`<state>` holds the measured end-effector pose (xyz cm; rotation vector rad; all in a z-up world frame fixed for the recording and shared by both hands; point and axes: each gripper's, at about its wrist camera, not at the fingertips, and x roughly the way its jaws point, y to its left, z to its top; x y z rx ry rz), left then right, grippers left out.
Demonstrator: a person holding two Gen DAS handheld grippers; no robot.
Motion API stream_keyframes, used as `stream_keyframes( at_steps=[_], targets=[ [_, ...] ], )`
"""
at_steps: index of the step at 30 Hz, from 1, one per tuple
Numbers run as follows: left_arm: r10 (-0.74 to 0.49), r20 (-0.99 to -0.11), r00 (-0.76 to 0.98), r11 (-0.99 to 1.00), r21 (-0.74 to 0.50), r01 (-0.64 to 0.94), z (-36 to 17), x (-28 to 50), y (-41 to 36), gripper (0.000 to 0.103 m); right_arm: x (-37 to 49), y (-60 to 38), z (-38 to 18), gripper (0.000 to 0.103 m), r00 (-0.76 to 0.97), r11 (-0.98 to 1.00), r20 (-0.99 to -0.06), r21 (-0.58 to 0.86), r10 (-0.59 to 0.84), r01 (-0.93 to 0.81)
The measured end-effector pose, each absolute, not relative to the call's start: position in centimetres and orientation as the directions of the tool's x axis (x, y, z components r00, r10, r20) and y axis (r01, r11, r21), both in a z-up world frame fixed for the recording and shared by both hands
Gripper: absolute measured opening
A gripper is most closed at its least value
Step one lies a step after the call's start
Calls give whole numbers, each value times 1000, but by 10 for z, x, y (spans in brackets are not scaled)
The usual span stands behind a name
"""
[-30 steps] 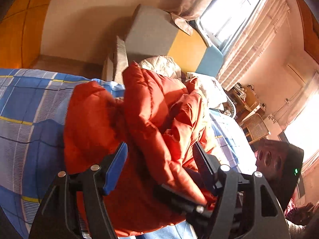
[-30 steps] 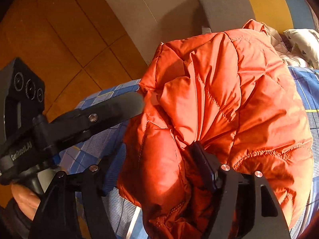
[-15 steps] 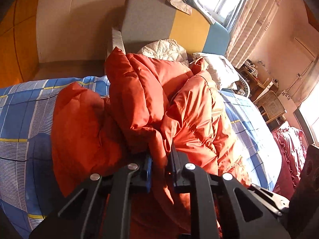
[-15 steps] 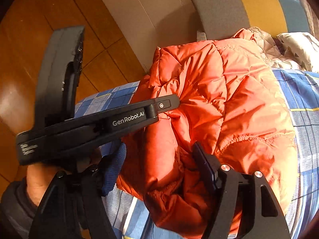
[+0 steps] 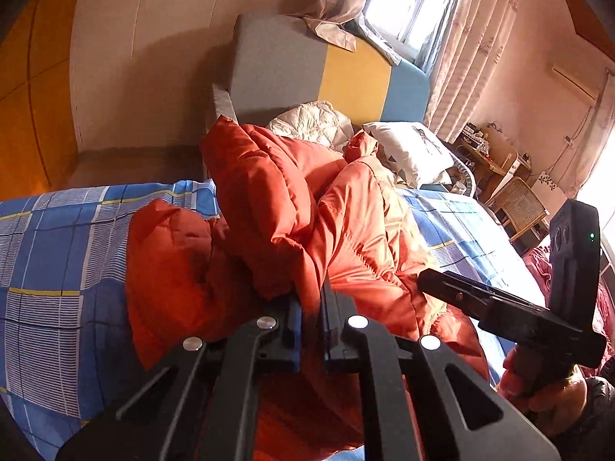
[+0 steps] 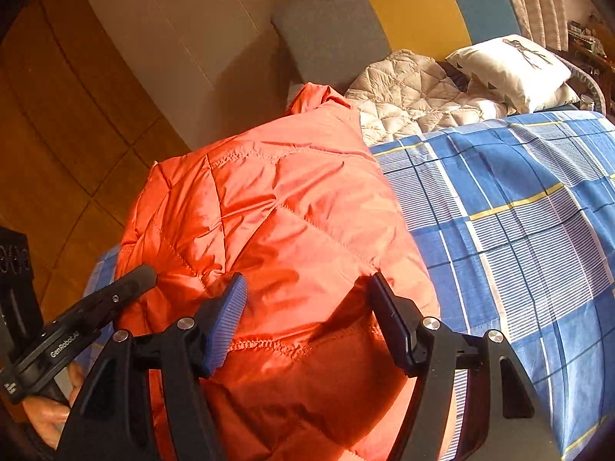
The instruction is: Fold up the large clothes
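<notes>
Orange jacket (image 5: 292, 230) pinched in left gripper (image 5: 312, 319), hem hidden

Orange quilted jacket (image 6: 276, 223), blue-white-yellow plaid bedsheet (image 6: 519, 211), grey-yellow-blue headboard (image 5: 330, 73), white patterned pillow (image 6: 511, 69).

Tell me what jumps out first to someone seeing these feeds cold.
The puffy orange jacket heaped on the blue plaid bedspread dominates both views. The left hand-held gripper is pinched shut on a fold of it, while the right hand-held gripper sits open over its quilted back. A white pillow lies by the headboard.
</notes>
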<state>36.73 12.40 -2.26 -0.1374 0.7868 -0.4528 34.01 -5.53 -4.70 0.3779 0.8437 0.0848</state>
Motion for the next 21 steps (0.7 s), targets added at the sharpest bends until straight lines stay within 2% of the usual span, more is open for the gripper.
stream_keyframes(
  at_steps=[11,17,21],
  targets=[
    [-404,-635,658,915,-273,297,-12,347,176,6,363,-45,-40,67,658,940,-715,341,236,33],
    [-321,-689,650,946,-264,187,-43,353,216,6,369,-18,-41,67,650,949,-716,314,256,-29],
    [-291,-711,639,956,-235,174,-58,357,221,6,374,-2,-49,67,651,962,-723,272,232,-41]
  ],
)
